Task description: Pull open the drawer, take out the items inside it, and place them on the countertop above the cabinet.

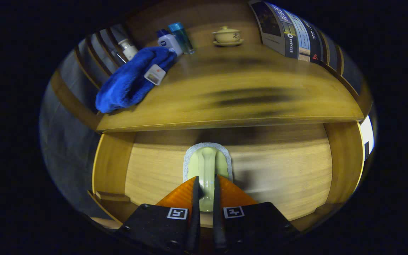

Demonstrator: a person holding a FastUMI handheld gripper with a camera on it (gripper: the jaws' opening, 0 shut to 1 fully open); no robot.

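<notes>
The wooden drawer [282,177] stands pulled open below the countertop [246,95]. Inside it, a pale green scrubbing brush [207,161] with a grey pad base and an arched handle sits between and just ahead of my fingers. My gripper [206,187] is shut on the brush's handle, both fingers pressing its sides. On the countertop's left lies a blue towel [133,79] with a white tag. Behind it stand a white pump bottle [129,49], a white bottle with a blue cap [168,40] and a blue-capped clear bottle [182,36].
A small lidded teacup on a saucer [227,36] sits at the back of the countertop. A printed board [289,32] leans at the back right. The drawer's side walls [112,159] rise on both sides of the brush.
</notes>
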